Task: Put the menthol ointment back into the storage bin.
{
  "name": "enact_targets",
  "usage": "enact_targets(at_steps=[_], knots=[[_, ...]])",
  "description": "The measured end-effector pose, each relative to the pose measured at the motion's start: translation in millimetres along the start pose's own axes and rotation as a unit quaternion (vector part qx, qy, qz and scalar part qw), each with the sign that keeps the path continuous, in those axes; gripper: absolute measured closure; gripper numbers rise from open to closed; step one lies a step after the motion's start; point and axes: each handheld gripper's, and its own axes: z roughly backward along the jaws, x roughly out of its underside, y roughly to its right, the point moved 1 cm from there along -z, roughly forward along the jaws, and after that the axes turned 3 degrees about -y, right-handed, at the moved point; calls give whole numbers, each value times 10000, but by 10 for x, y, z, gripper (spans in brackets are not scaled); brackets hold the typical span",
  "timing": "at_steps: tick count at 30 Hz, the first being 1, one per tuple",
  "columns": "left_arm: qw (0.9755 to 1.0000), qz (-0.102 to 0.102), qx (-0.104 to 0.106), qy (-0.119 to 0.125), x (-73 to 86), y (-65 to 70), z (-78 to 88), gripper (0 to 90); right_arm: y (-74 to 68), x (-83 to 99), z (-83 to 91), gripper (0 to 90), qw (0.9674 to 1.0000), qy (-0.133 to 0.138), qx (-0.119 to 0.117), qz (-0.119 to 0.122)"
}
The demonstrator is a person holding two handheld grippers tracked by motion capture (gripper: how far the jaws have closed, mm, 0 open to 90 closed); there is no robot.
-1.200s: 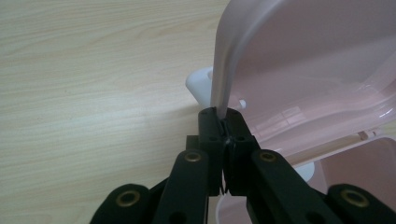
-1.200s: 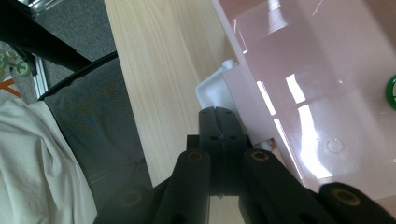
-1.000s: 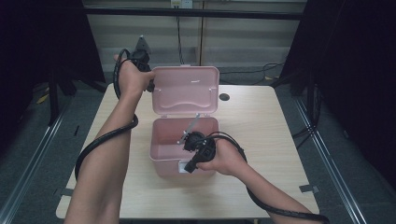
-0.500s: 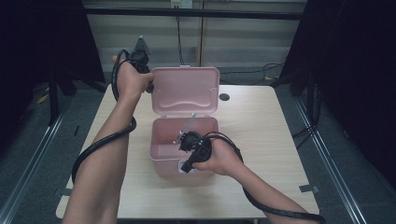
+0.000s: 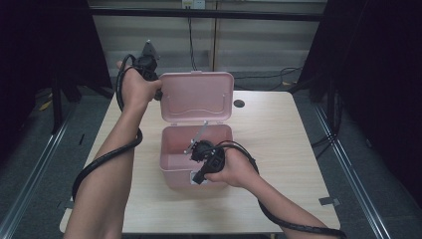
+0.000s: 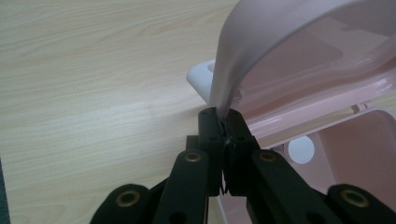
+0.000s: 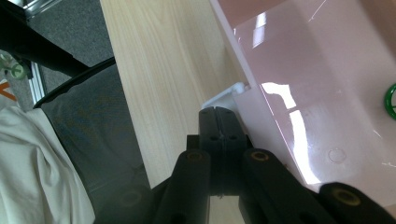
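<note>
A pink plastic box [image 5: 171,167] stands in the middle of the wooden table with its lid [image 5: 196,97] raised upright at the back. My left gripper [image 5: 159,93] is at the lid's left edge. In the left gripper view its jaws [image 6: 225,116] are shut on the lid's rim [image 6: 233,60]. My right gripper [image 5: 198,177] points down at the box's front wall. In the right gripper view its jaws [image 7: 219,111] are pressed together with nothing between them, tips just short of the white latch [image 7: 229,94].
The table [image 5: 283,134] has bare wood on both sides of the box, and a small dark hole [image 5: 239,103] at the back right. A green ring [image 7: 390,100] shows inside the box [image 7: 303,84]. A white garment [image 7: 37,163] lies near the table's front edge.
</note>
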Motion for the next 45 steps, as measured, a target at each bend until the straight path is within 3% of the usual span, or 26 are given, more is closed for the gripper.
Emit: enact_targets(at_steps=[12, 19, 33, 45], knots=[[9997, -205, -18, 162, 108, 12, 44, 879, -10, -10, 0, 900, 10000, -31, 47, -29], [9995, -201, 1, 244, 158, 17, 53, 876, -7, -10, 2, 900, 10000, -23, 40, -30], [9996, -267, 23, 25, 186, 46, 105, 874, -8, -35, -2, 900, 9999, -85, 48, -62], [9996, -279, 59, 53, 228, 59, 119, 869, -10, -43, -8, 900, 9999, -50, 66, -67]])
